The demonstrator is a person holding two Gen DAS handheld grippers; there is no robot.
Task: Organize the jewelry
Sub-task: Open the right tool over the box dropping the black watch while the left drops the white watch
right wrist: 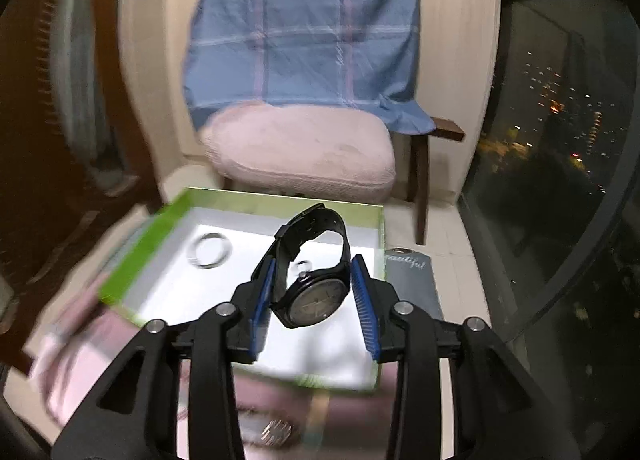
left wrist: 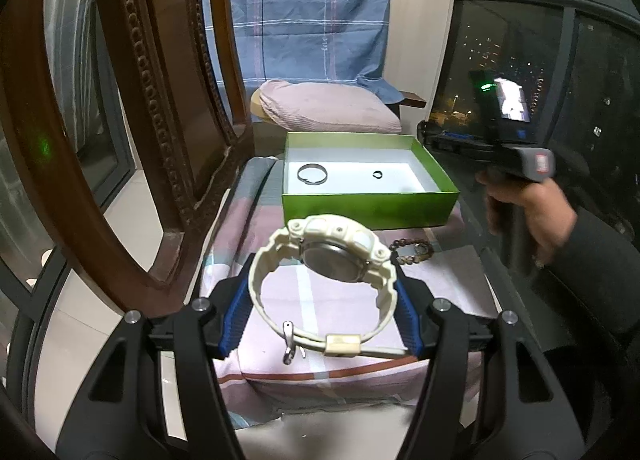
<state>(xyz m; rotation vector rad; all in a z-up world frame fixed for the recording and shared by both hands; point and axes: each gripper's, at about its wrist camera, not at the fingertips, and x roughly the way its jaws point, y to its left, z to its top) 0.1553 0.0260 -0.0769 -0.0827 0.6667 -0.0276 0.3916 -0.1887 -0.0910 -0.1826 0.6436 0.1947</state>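
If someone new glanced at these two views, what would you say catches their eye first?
Each gripper carries a watch: the left gripper pinches a white watch above the pink cloth, and the right gripper has a black watch between its fingers over the green box. Inside the box lie a bangle and a small ring.

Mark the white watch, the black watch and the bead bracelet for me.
white watch (left wrist: 334, 256): left wrist view, on its metal case back.
black watch (right wrist: 318, 298): right wrist view, on its dial.
bead bracelet (left wrist: 414, 250): left wrist view, on the beads lying on the cloth.
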